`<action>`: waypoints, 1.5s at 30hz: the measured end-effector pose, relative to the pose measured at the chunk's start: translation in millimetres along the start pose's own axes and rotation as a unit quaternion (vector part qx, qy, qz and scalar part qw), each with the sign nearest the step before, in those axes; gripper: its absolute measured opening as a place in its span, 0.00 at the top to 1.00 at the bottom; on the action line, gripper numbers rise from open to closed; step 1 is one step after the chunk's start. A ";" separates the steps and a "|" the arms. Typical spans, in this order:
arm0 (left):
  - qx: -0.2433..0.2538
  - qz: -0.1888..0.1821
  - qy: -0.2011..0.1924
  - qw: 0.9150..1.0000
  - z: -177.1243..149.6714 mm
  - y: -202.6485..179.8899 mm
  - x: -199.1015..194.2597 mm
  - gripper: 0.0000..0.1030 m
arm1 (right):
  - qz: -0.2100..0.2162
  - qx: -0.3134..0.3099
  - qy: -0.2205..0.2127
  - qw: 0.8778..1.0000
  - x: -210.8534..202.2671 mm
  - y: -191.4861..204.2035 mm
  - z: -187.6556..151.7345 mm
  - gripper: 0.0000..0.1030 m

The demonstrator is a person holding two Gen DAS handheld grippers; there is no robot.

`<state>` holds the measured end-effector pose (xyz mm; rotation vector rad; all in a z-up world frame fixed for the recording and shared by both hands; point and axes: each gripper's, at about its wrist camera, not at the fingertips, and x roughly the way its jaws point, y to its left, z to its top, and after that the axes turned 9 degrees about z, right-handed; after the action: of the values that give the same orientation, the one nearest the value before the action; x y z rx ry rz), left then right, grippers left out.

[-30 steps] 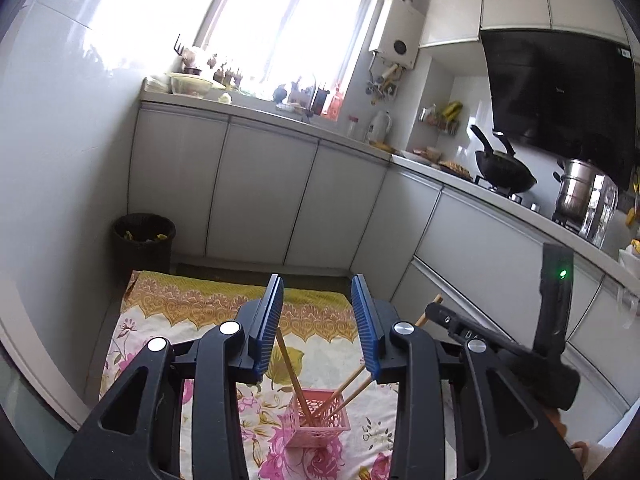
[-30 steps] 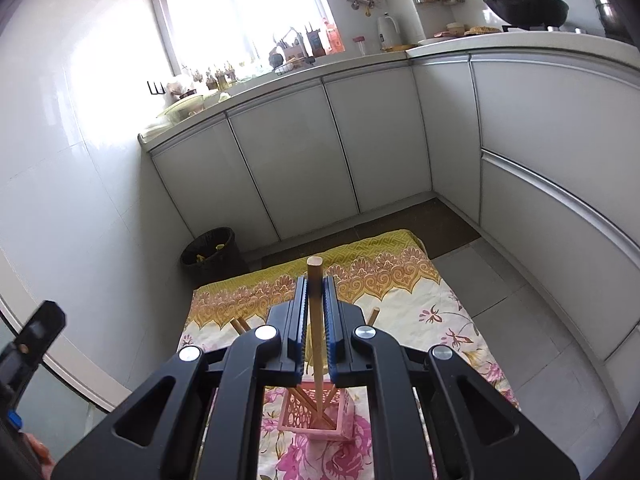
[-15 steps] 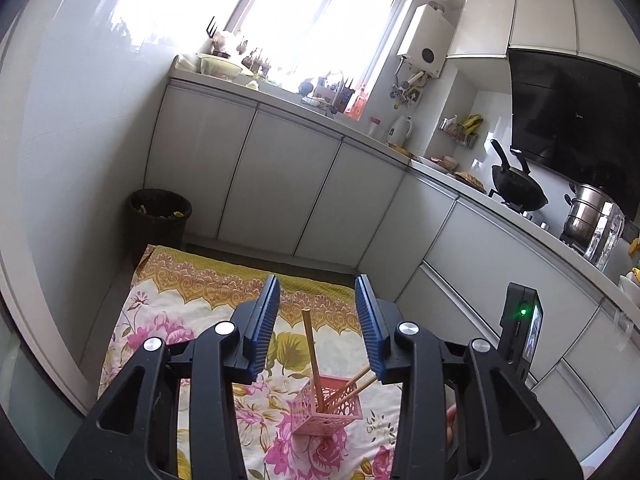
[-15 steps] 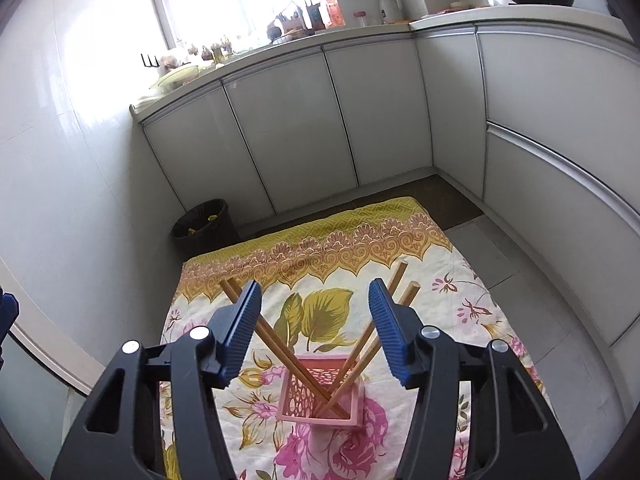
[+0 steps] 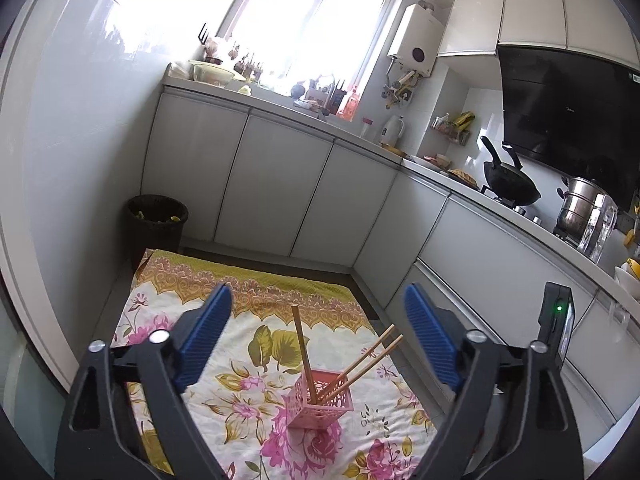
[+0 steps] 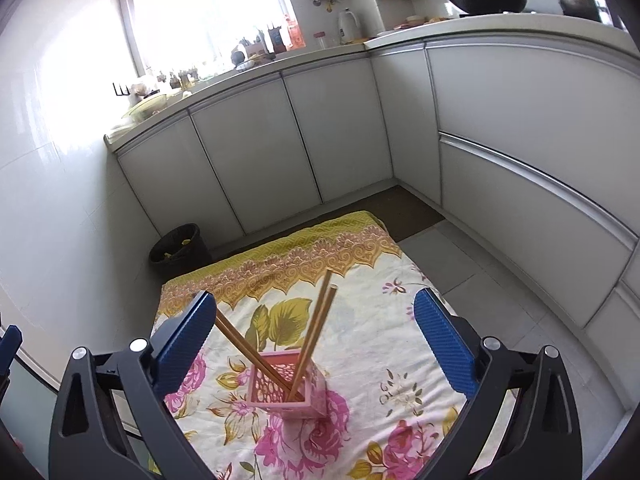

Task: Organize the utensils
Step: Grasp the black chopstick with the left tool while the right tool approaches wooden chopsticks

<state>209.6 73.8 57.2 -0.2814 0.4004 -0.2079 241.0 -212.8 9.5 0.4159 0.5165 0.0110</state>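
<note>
White cabinets (image 5: 276, 196) fill the upper half of both frames, meeting in a corner, and a black bin (image 5: 157, 216) stands at mid-left. The floral cloth (image 5: 256, 344) spreads across the lower centre, with bare floor tiles (image 6: 496, 280) open along its right edge. The left gripper (image 5: 316, 340) has its blue fingers (image 5: 204, 332) spread wide, holding nothing; the right gripper (image 6: 312, 340) is likewise wide apart and touching nothing. Between each pair, low in the frame, the pink basket (image 6: 286, 384) stands upright on the cloth, with wooden chopsticks (image 6: 316, 328) leaning out of it at different angles.
</note>
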 end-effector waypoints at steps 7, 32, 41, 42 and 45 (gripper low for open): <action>0.129 -0.033 0.068 0.989 -27.0 -45.2 3.3 0.07 | -0.024 0.060 0.023 0.998 -67.3 -66.6 -37.2 0.07; 0.492 -0.145 0.475 0.714 -277.8 -205.1 142.4 0.56 | -0.045 0.292 0.200 0.934 -115.9 -214.1 -218.6 0.07; 0.507 -0.145 0.514 0.676 -311.2 -209.6 168.5 0.64 | -0.025 0.320 0.223 0.920 -105.9 -223.0 -224.6 0.07; 0.509 -0.143 0.516 0.674 -315.3 -210.4 170.1 0.64 | -0.023 0.325 0.227 0.918 -104.3 -224.1 -225.9 0.07; 0.506 -0.150 0.522 0.670 -320.8 -209.3 177.0 0.64 | -0.016 0.342 0.237 0.909 -99.4 -226.9 -229.6 0.07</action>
<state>207.3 -240.9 -224.0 0.9713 1.3080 -0.8968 22.6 -344.0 -212.3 1.1089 1.0120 -0.1072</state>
